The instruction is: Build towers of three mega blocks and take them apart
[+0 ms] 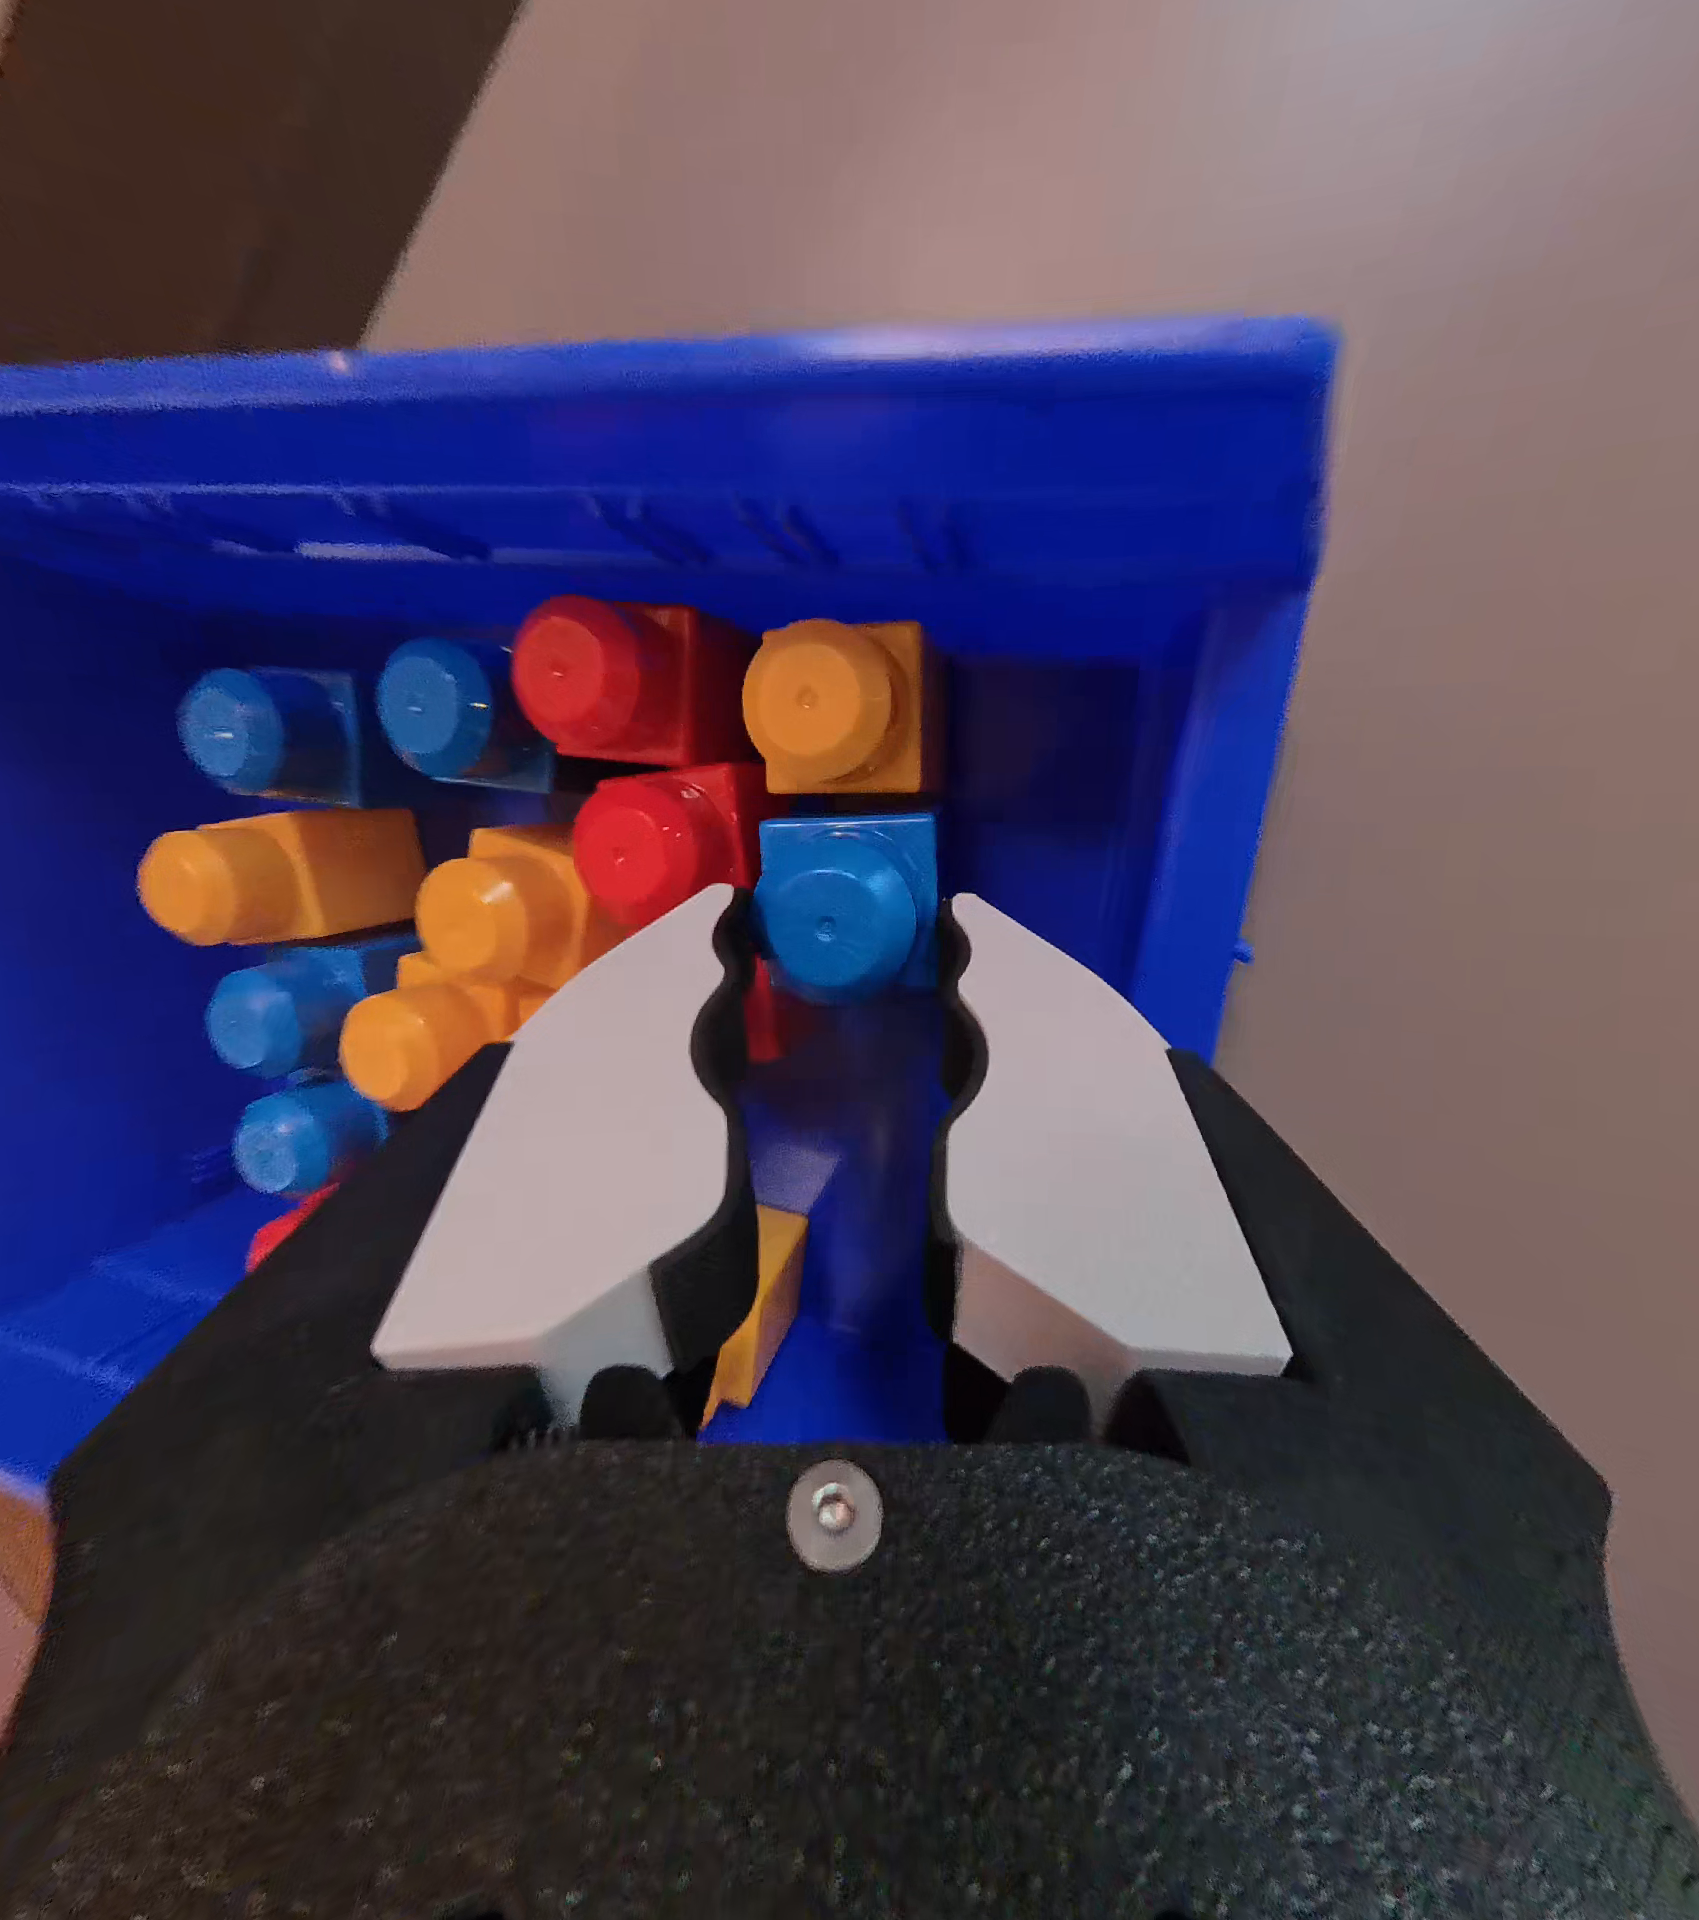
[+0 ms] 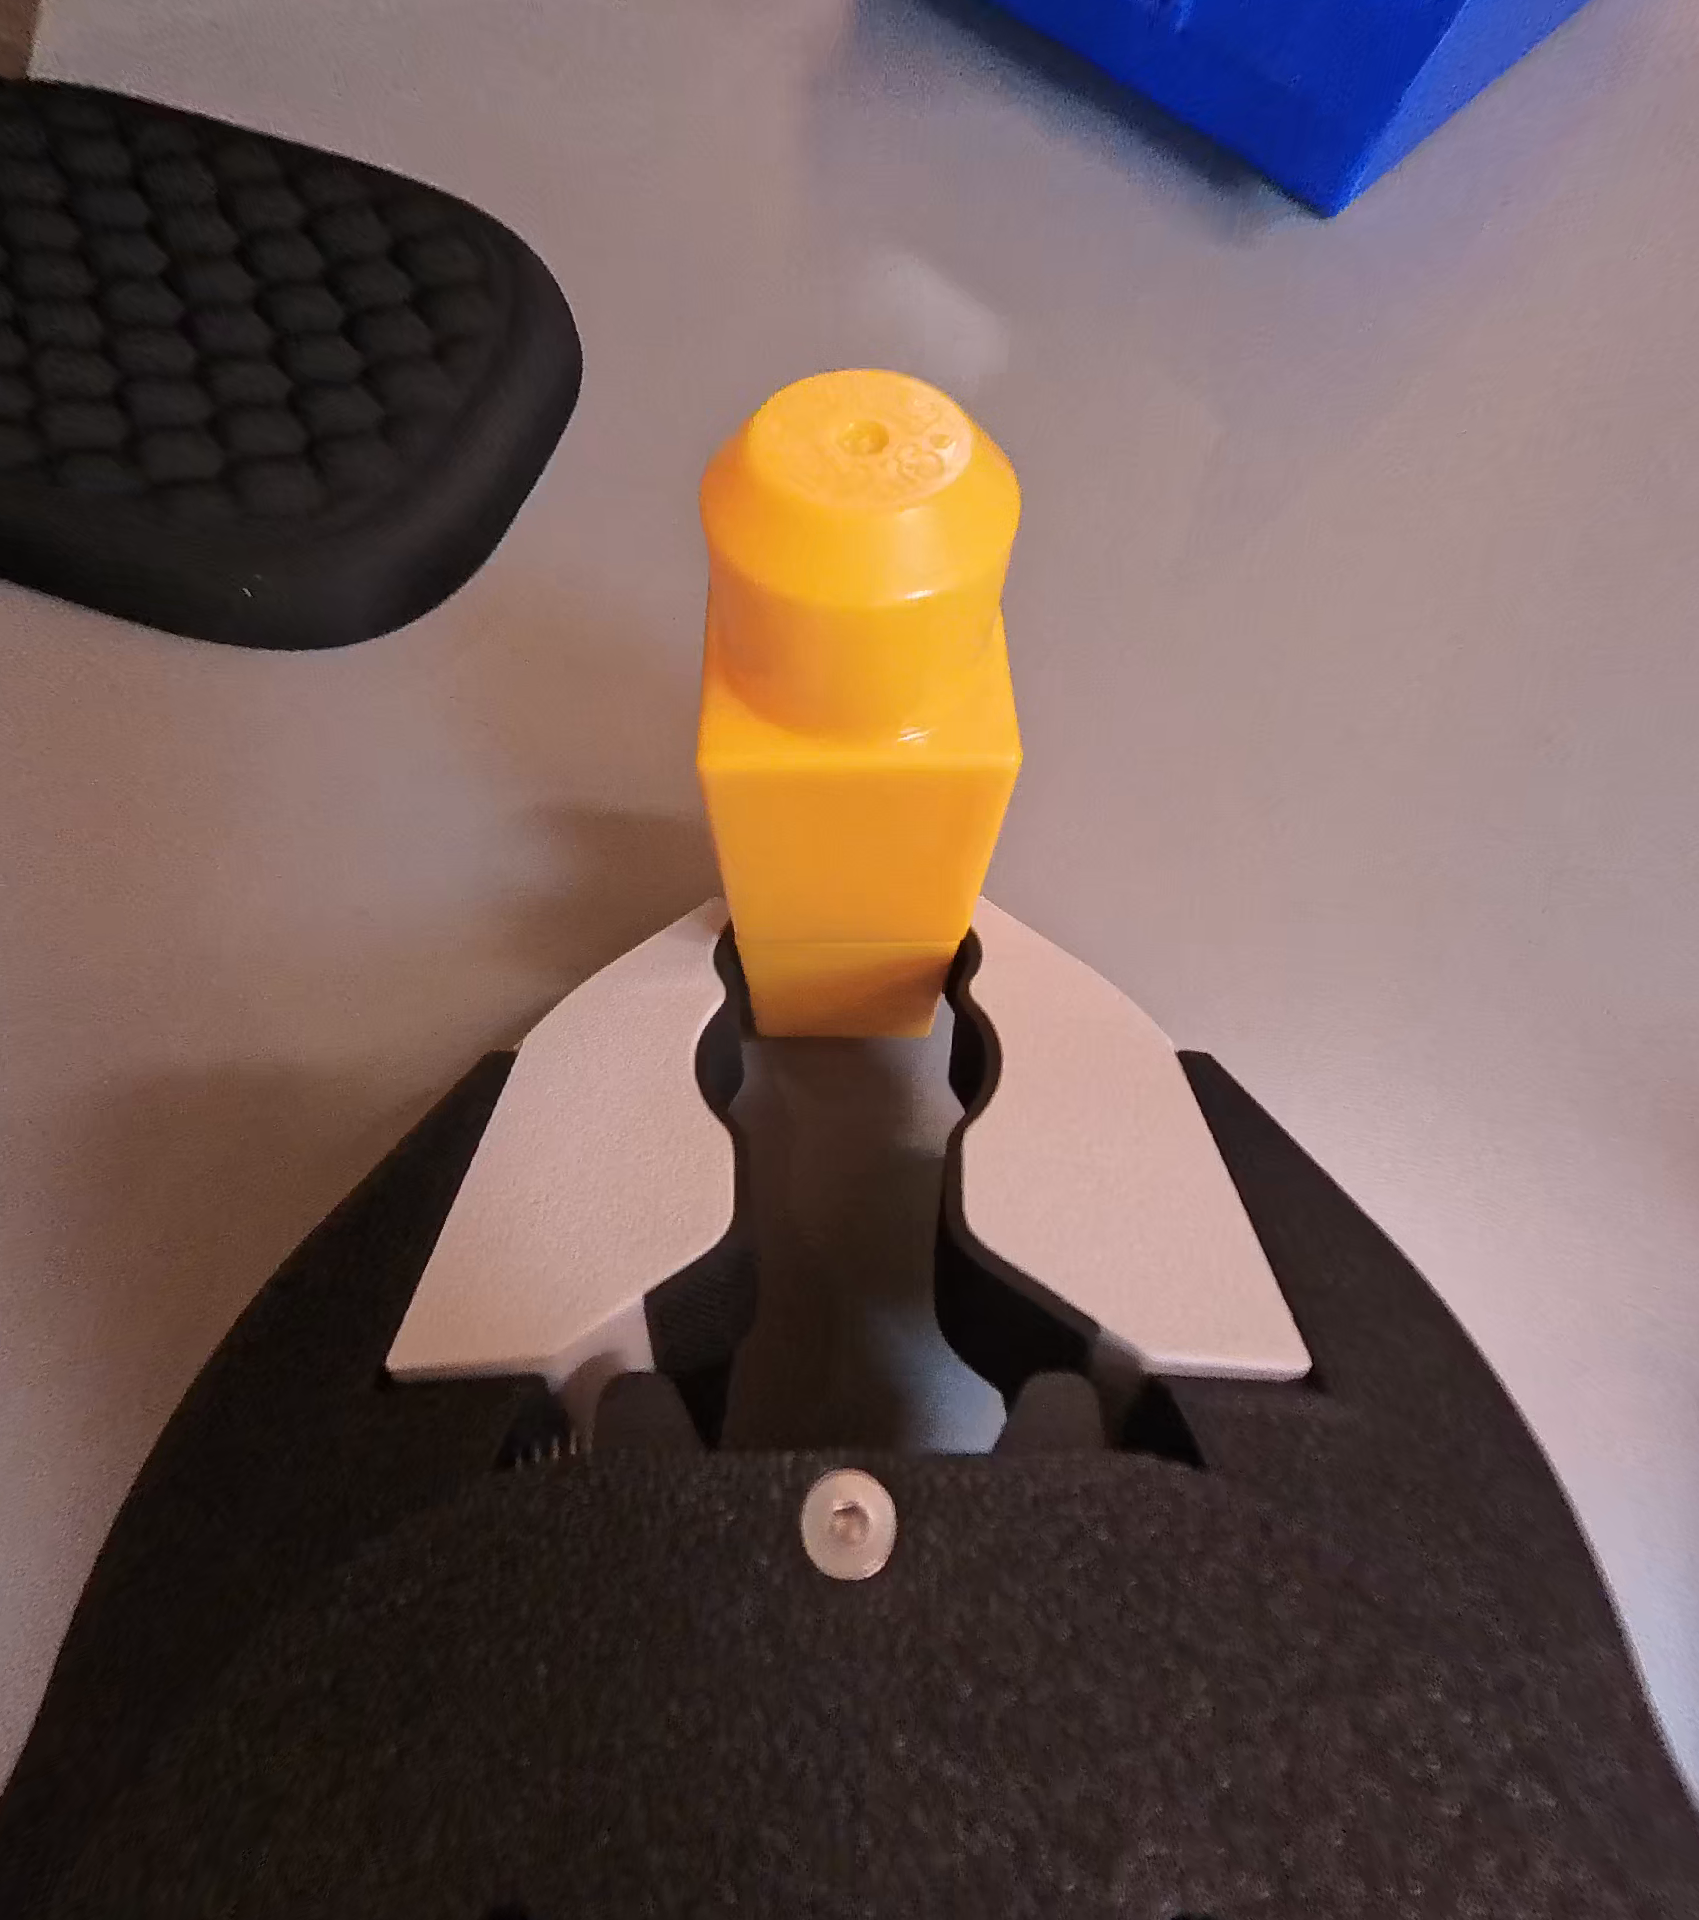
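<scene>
A: What's the left gripper [image 1: 840, 925] doing?

B: It's inside the blue bin [image 1: 616, 436], tips either side of a blue block [image 1: 829, 920] by the bin's right wall. The jaws look parted, w/ the pads about at the block's sides. Can't tell if they're actually pinching yet, and the pic's a bit blurred.

A: And the right gripper [image 2: 850, 982]?

B: Clamped on the lower part of an orange stack [image 2: 855, 727], two orange blocks by the seam, stud pointing away over the pale table [image 2: 1344, 727]. A black textured pad [image 2: 180, 343] lies off to one side, and a corner of the bin shows at the top.

A: So the blue one's the third block?

B: That's my guess, to finish the tower. To do it well: centre the tips on the blue block's flat sides, not the round stud, and close firmly before lifting. It's crowded in there: an orange block [image 1: 840, 707] just beyond, a red block [image 1: 663, 847] right beside. Pull straight out so the neighbours don't drag along. Keep the right one steady, stud exposed, so the blue seats squarely.
</scene>
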Demonstrator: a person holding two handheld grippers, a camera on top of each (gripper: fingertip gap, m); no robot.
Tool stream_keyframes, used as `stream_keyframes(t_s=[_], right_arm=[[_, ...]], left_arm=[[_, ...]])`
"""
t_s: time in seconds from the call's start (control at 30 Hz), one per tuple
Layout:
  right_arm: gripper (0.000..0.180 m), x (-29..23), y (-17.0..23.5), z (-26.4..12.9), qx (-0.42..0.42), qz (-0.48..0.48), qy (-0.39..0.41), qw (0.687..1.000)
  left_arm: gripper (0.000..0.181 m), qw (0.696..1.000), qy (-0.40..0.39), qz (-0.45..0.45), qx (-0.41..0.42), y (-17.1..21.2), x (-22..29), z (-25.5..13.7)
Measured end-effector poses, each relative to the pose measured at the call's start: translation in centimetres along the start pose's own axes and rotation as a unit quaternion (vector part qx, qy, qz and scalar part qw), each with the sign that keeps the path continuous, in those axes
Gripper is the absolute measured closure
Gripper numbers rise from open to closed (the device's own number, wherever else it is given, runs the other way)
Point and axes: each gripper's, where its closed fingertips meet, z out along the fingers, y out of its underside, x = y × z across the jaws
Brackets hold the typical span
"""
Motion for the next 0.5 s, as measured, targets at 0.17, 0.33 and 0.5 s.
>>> stream_keyframes(t_s=[0.17, 0.33, 0.5], right_arm=[[0.143, 0.2, -1.0, -0.6, 0.025, 0.009, -0.003, 1.000], [0.143, -1.3, -1.7, -0.6, 0.029, 0.009, -0.042, 0.999], [0.143, -3.3, -2.1, -0.5, -0.003, -0.015, -0.058, 0.998]], left_arm=[[0.148, 0.991, 0.022, 0.030, 0.128, -3.9, 2.2, -9.0], [0.148, 0.950, 0.189, 0.134, 0.211, -7.7, 13.3, -16.4], [0.148, 0.923, 0.244, 0.244, 0.169, -9.0, 21.9, -16.7]])
